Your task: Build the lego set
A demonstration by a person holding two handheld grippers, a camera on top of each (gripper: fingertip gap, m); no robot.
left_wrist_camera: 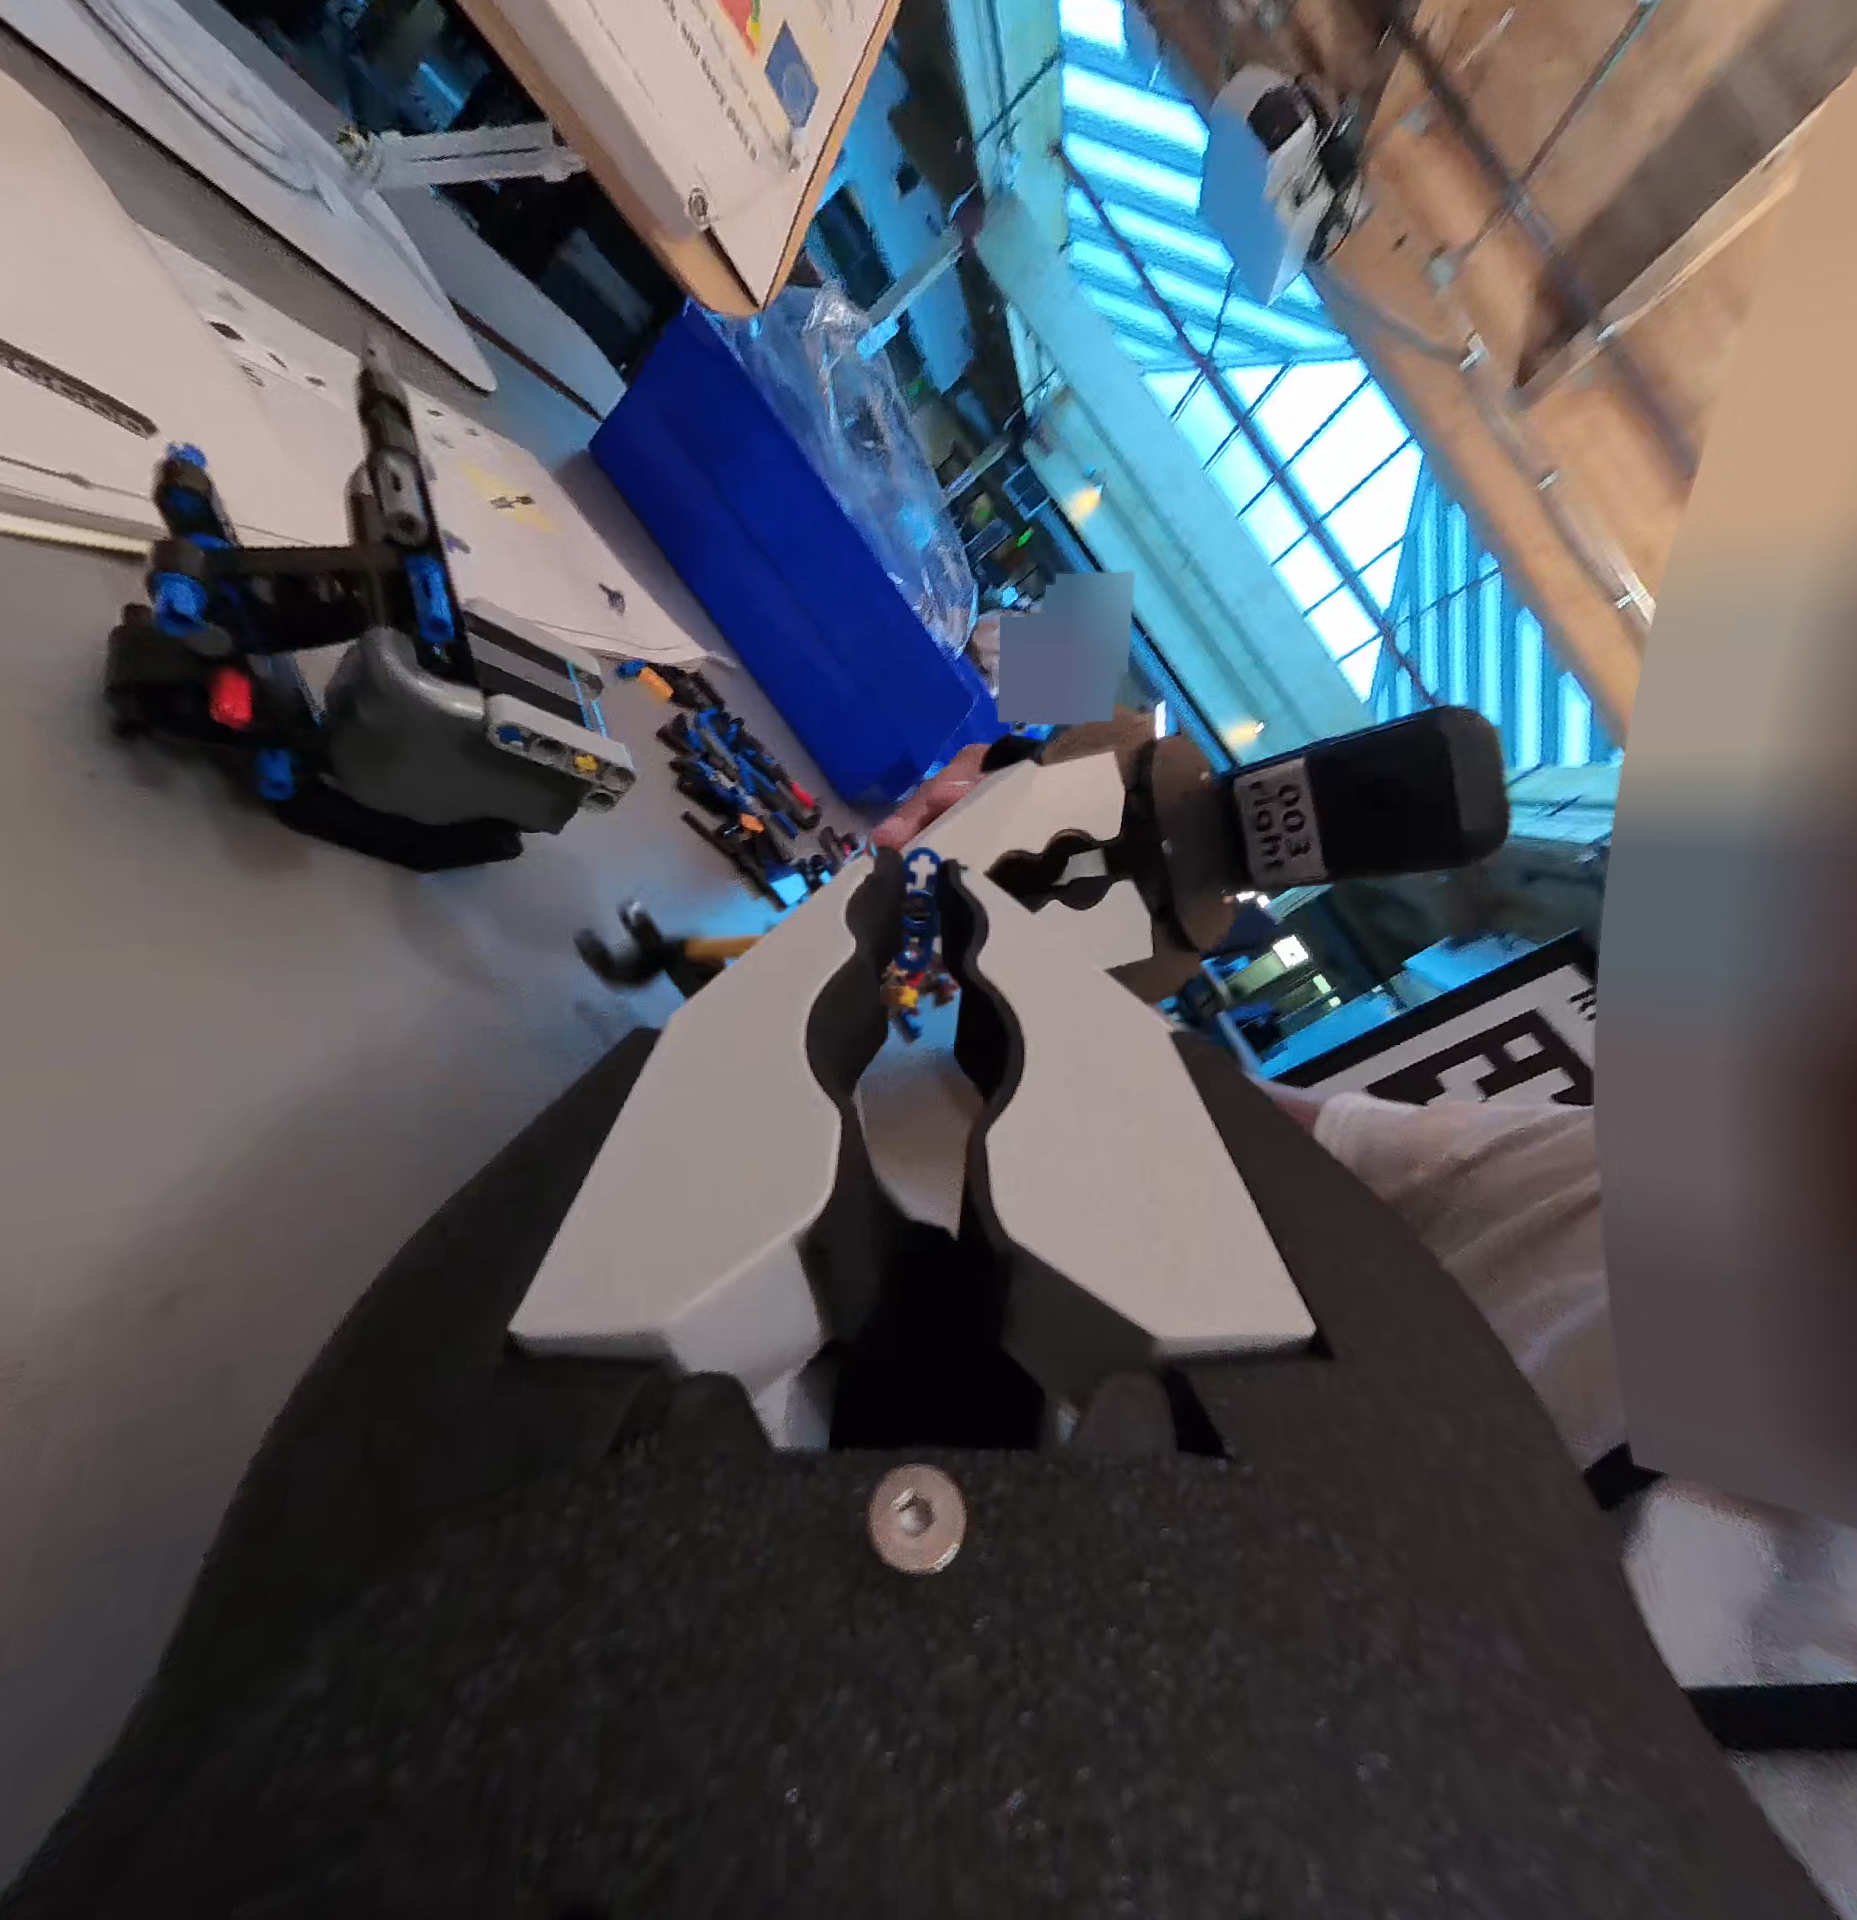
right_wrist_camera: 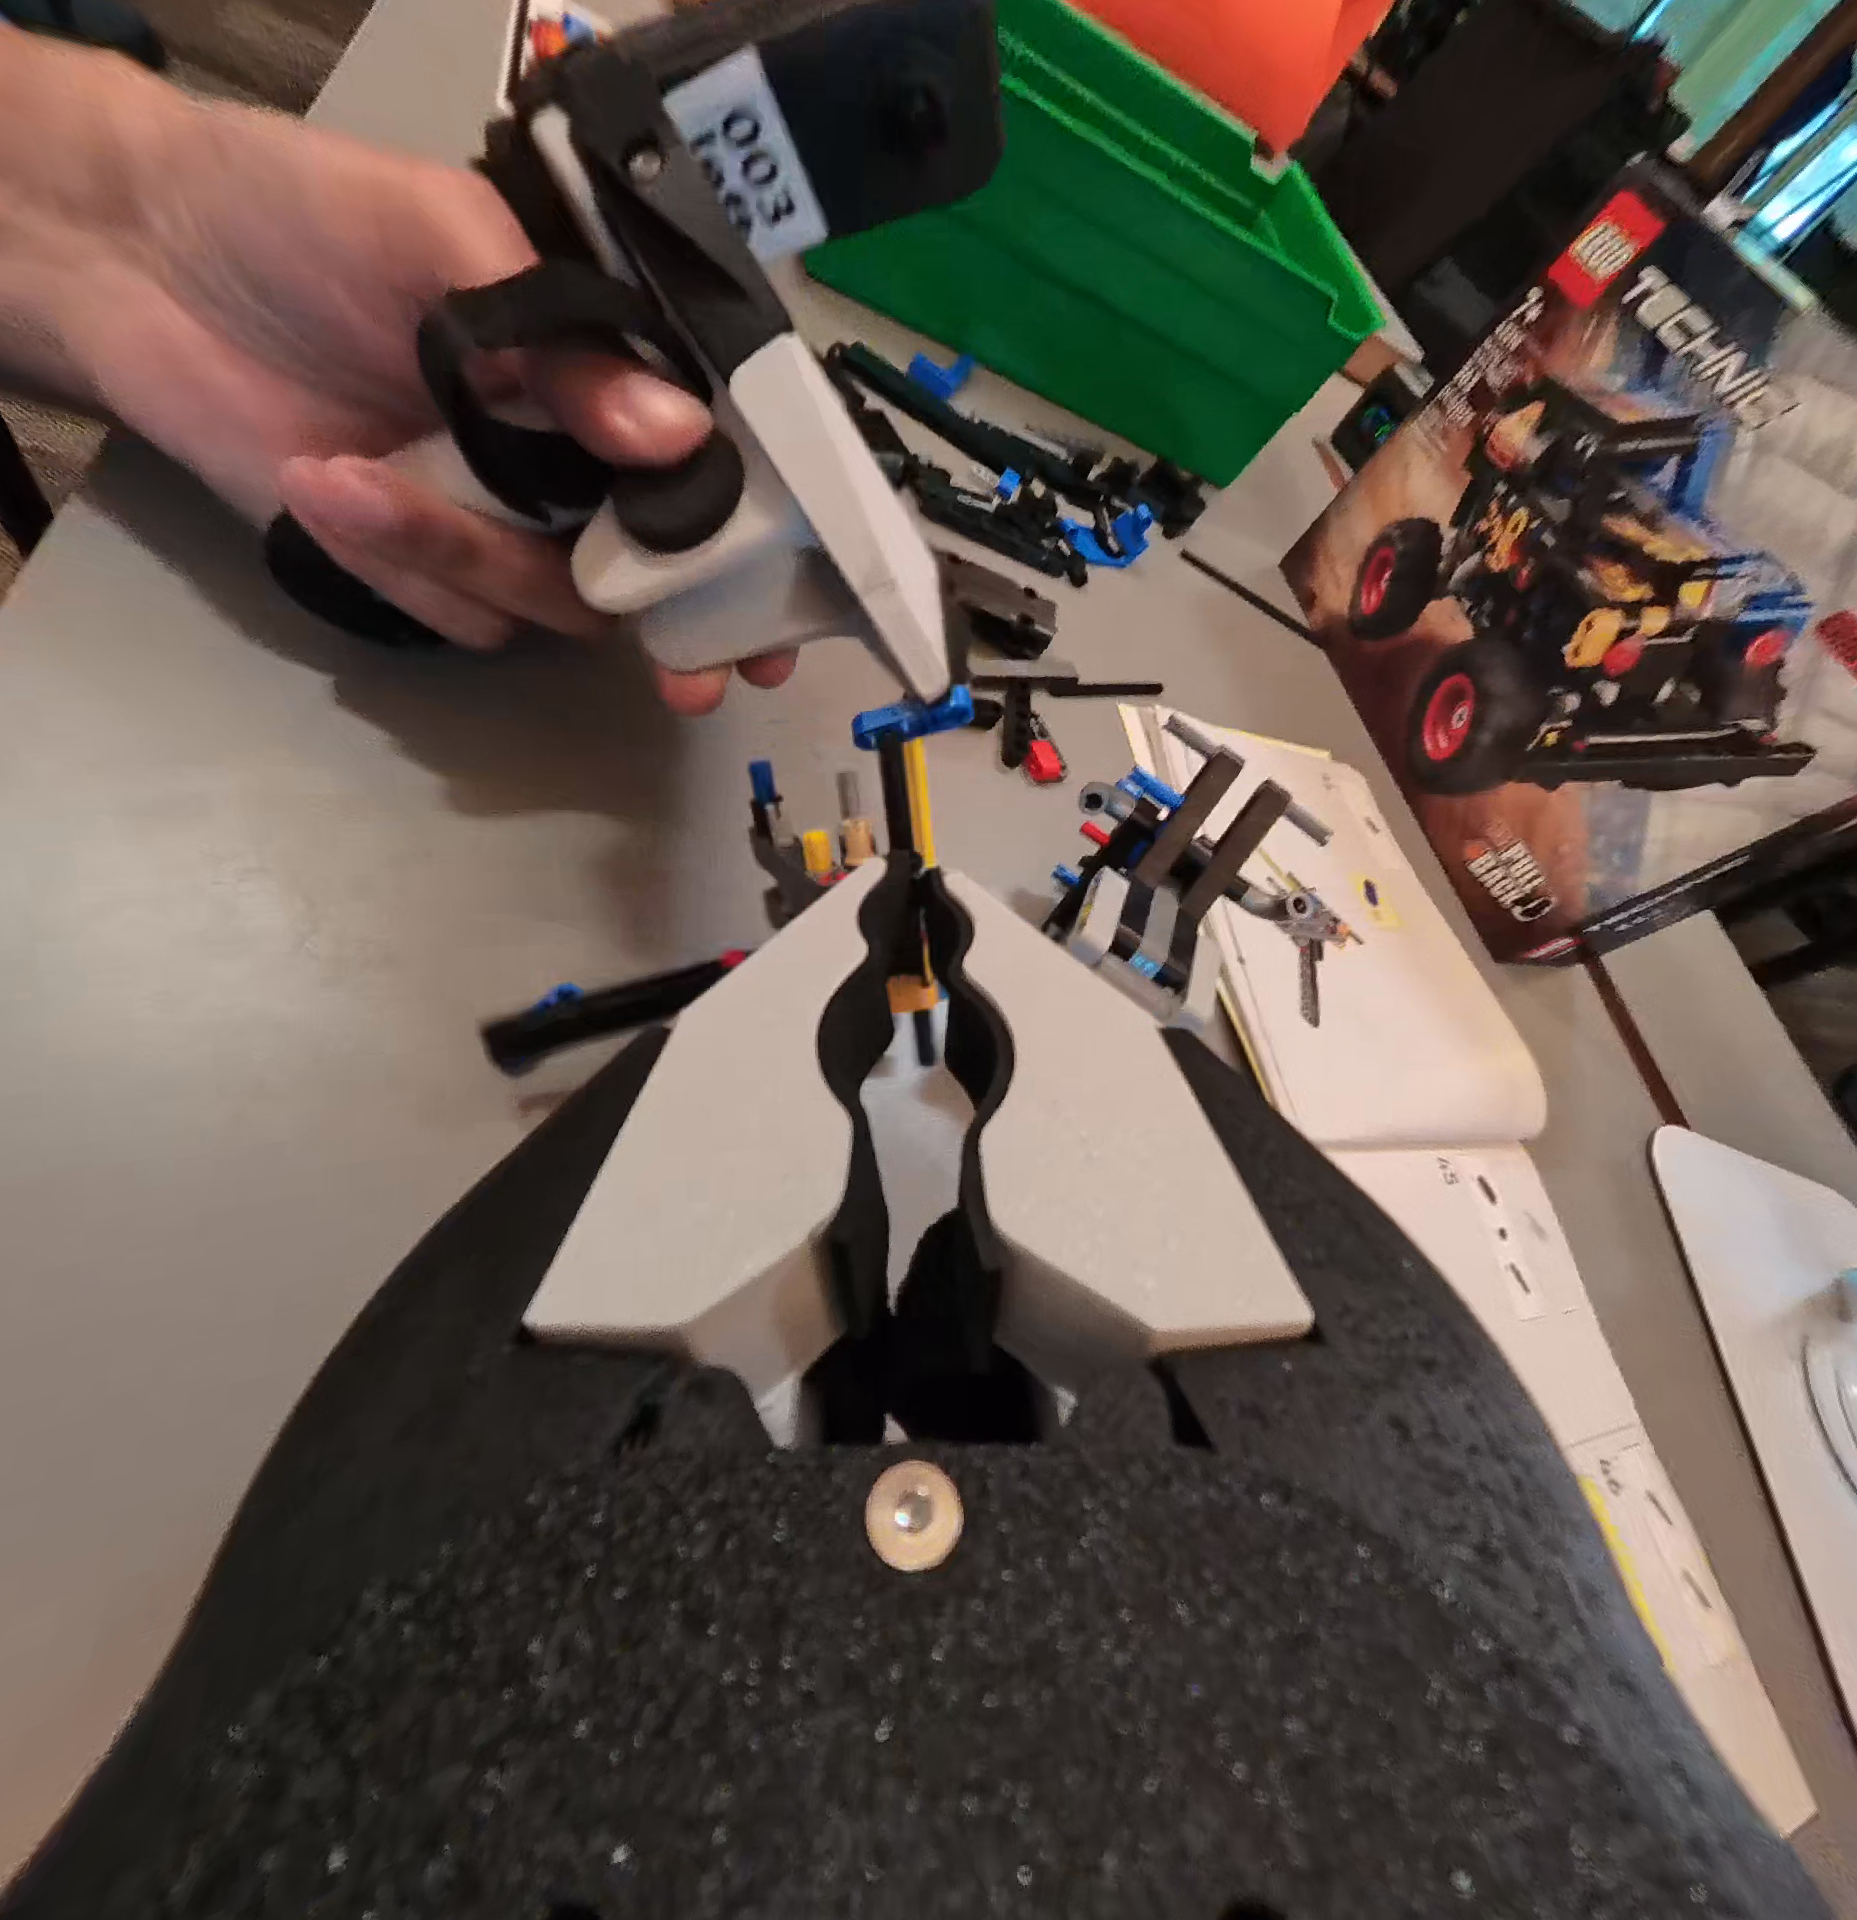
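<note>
We count two grippers (right_wrist_camera: 908,883) (right_wrist_camera: 929,665), one hand (right_wrist_camera: 311,395), one green bin (right_wrist_camera: 1090,260), one blue bin (left_wrist_camera: 789,582), one set box (right_wrist_camera: 1589,582), one open manual (right_wrist_camera: 1402,1029), and one half-built chassis (right_wrist_camera: 1152,894). Loose parts (right_wrist_camera: 1007,488): too many and too small to count.

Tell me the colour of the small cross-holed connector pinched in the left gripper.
Blue: the small cross-holed connector at the left gripper tip, clearest in the right wrist view.
</note>
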